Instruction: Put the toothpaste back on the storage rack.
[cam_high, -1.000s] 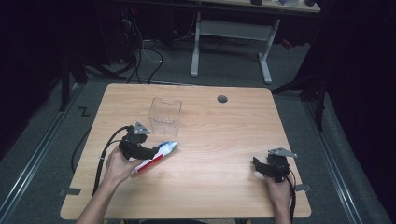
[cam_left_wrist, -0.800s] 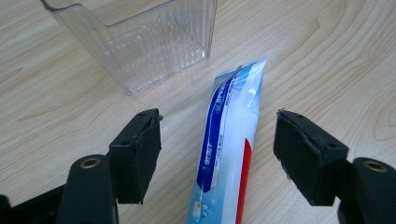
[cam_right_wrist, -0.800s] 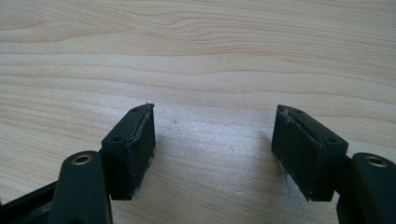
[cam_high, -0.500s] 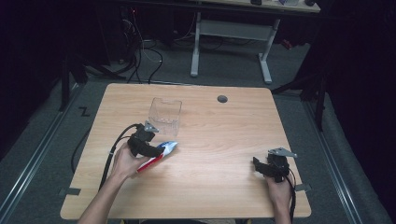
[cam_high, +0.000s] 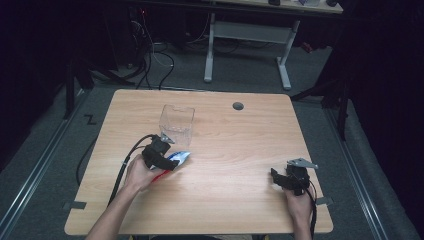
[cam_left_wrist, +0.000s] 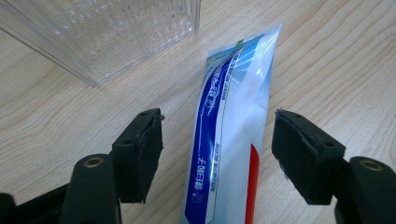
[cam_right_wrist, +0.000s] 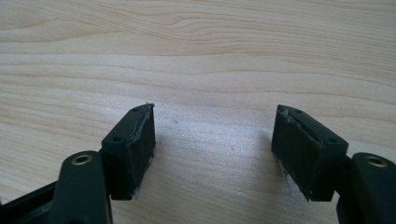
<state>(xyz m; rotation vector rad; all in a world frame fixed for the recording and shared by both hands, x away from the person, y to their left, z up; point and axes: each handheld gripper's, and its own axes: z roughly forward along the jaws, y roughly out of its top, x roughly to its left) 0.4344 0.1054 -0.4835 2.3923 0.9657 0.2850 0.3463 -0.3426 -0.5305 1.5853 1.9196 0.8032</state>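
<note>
"Blue and white, with a bit of red. Is that the tube (cam_left_wrist: 229, 140)?"

"Yes. It lies flat on the wooden table (cam_high: 240, 200), just in front of the clear box (cam_high: 177, 123)."

"Where is the left gripper (cam_high: 167, 161)?"

"Right over the tube. Its jaws have just closed a little but stand wide, one on each side, not touching it. The tube's long side points away from the gripper, toward the box."

"And the right gripper (cam_right_wrist: 212, 149)?"

"Far from the box, jaws wide, nothing between them. The room around is dark."
</note>
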